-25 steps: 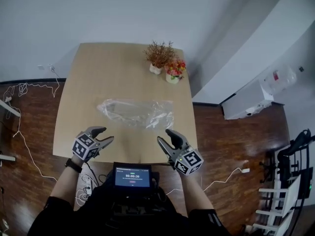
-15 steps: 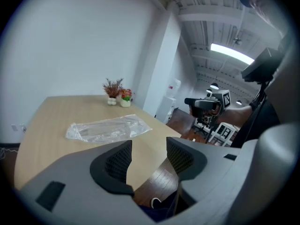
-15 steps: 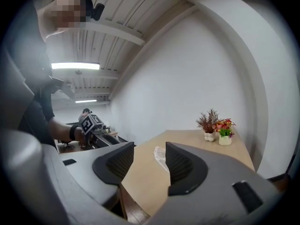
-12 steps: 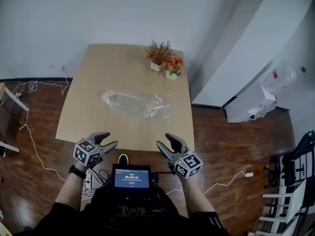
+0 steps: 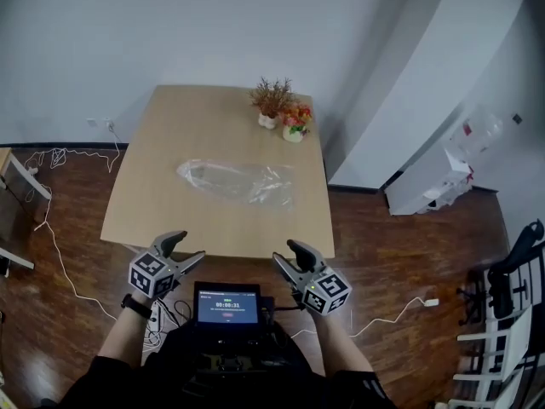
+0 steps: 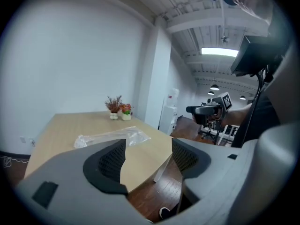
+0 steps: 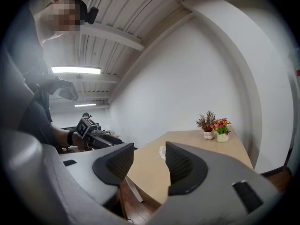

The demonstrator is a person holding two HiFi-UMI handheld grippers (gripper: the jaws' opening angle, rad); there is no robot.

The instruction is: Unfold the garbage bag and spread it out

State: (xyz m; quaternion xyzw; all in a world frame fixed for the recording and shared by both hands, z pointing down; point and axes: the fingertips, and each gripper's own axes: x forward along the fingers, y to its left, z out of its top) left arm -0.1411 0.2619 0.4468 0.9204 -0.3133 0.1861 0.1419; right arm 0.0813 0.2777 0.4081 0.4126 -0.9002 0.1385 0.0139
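A clear, thin plastic garbage bag (image 5: 234,181) lies flat on the light wooden table (image 5: 183,118), about midway between its far and near edges and nearer its right side. It stretches out lengthwise across the table as a long, low, see-through strip. Its left end is smoother and rounded, while its right end is more crumpled, with bright creases catching the light. From the left gripper view the bag (image 6: 112,136) looks wrinkled and shallow against the tabletop.

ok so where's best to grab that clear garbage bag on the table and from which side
Probably its two ends: the garbage bag lies flat and long across the table, running left to right in the head view. Come in low from the near edge; the crumpled right end looks to have loose film raised enough to pinch.
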